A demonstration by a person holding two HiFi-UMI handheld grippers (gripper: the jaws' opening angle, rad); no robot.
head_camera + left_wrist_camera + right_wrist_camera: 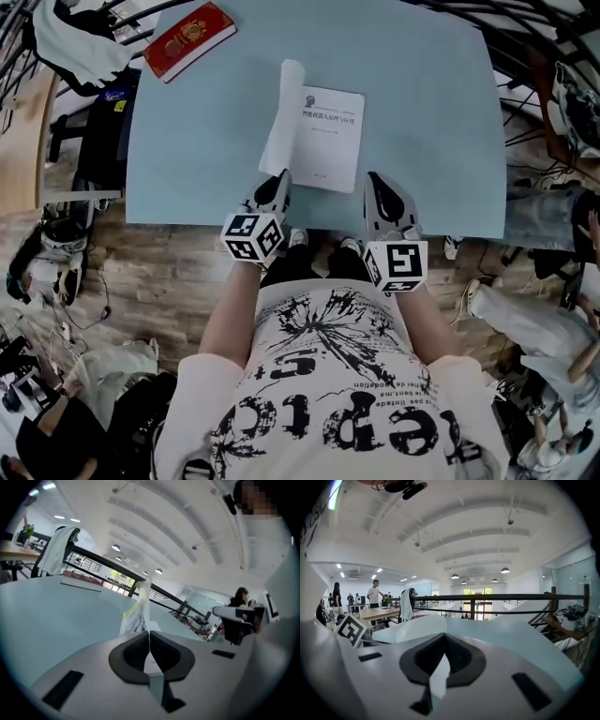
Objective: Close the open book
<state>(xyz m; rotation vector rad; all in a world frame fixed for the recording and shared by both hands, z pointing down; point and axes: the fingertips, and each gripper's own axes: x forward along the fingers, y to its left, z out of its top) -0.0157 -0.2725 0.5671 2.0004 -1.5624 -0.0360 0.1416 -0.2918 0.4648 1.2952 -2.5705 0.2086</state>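
Table point(187, 169): a light blue tabletop is being used as the work surface. The task's book is lying near its front edge, just ahead of both grippers.
Open book point(330, 141): a thin white paperback is resting flat on its right half, with a printed title page facing up. It is judged to be light and limp, so it is likely to slide on the smooth top if it is pulled sideways.
Red book point(189, 37): a closed red volume is lying at the far left corner, well apart, and is not being touched.
Lifted leaf point(284, 122): the left-hand side of the open book is being held upright and is curling over at its top. Whether it is the cover alone or the cover with some pages cannot be told. It is judged to be soft paper that is easily creased or torn near the spine.
Left gripper point(149, 637): its jaws are being kept clenched on the near edge of the lifted leaf, and the thin sheet is seen running between the pads.
Right gripper point(443, 639): its jaws are being held together with nothing between them. It is hovering just beside the book's near right corner.
Hold point: the free outer edge near the corner, where the leaf is being pinched now, is judged the right place, and a light pinch should be enough. The flat right half may need steadying while the leaf is being carried over the spine.
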